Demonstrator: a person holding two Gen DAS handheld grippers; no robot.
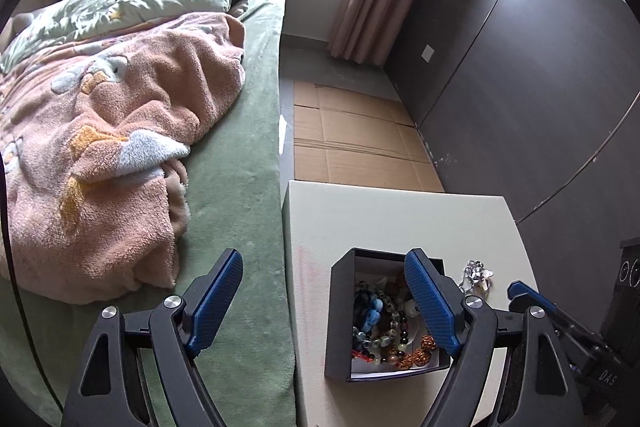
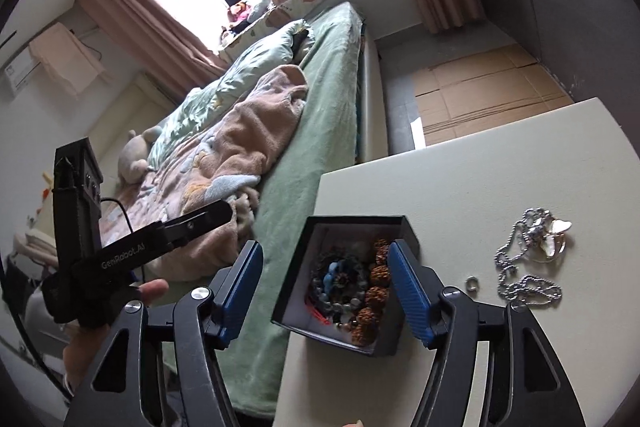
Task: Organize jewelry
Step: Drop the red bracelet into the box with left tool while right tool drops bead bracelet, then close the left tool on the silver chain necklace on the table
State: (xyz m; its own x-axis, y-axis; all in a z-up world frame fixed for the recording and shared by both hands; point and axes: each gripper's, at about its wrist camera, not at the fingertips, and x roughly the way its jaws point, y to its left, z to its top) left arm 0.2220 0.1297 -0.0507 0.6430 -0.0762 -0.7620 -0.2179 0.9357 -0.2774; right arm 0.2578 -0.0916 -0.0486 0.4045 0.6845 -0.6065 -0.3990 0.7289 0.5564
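A small black box (image 1: 338,311) with a white lining stands on the pale table (image 1: 400,219). It holds several bead bracelets (image 1: 380,323), blue, dark and brown. It also shows in the right wrist view (image 2: 402,227) with the beads (image 2: 344,283) inside. A silver chain necklace with a pendant (image 2: 528,255) lies on the table right of the box, with a small ring (image 2: 473,283) beside it; the necklace also shows in the left wrist view (image 1: 476,273). My left gripper (image 1: 324,297) is open and empty, above the box's left side. My right gripper (image 2: 326,291) is open and empty, over the box.
A bed with a green sheet (image 1: 248,147) and a pink fleece blanket (image 1: 100,155) runs along the table's left edge. Flattened cardboard (image 1: 360,139) lies on the floor beyond the table. A dark wall panel (image 1: 520,87) is at the right.
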